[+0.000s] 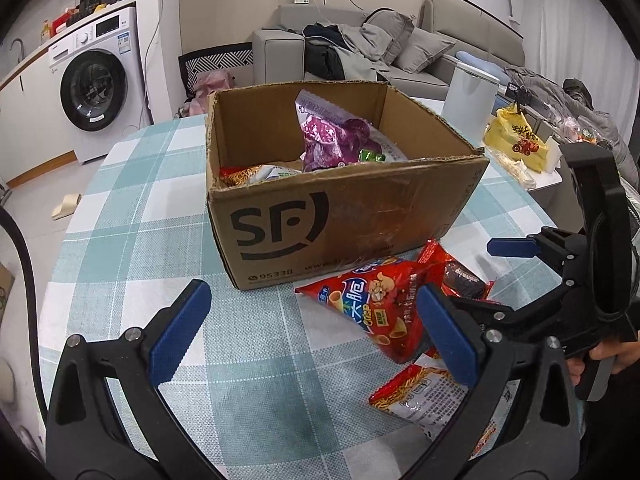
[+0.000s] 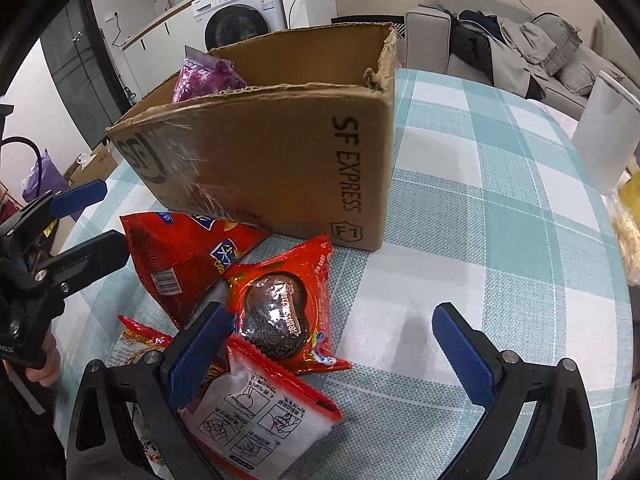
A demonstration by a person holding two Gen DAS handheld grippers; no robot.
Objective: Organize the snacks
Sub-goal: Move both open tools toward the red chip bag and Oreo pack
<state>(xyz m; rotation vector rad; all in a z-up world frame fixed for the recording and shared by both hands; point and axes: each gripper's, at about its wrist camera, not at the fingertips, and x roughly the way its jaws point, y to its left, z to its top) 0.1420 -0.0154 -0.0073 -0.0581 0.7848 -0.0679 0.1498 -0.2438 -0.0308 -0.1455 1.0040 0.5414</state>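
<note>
An open cardboard box (image 1: 340,208) (image 2: 280,160) stands on the teal checked tablecloth (image 1: 140,220), with a purple snack bag (image 1: 332,140) (image 2: 204,80) and other packets inside. In front of it lie a red crisp bag (image 1: 376,304) (image 2: 180,256), a red cookie packet (image 1: 460,276) (image 2: 276,312) and a noodle packet (image 1: 424,396) (image 2: 256,412). My left gripper (image 1: 316,336) (image 2: 114,218) is open over bare cloth, its right finger over the crisp bag's edge. My right gripper (image 2: 332,354) (image 1: 476,274) is open low over the cookie and noodle packets.
A white bin (image 1: 470,92) (image 2: 604,136) and a yellow bag (image 1: 516,140) stand beyond the table's right edge. A grey sofa (image 1: 400,40) with clothes is behind, a washing machine (image 1: 96,88) at the far left. Cloth to the right of the box (image 2: 480,200) is bare.
</note>
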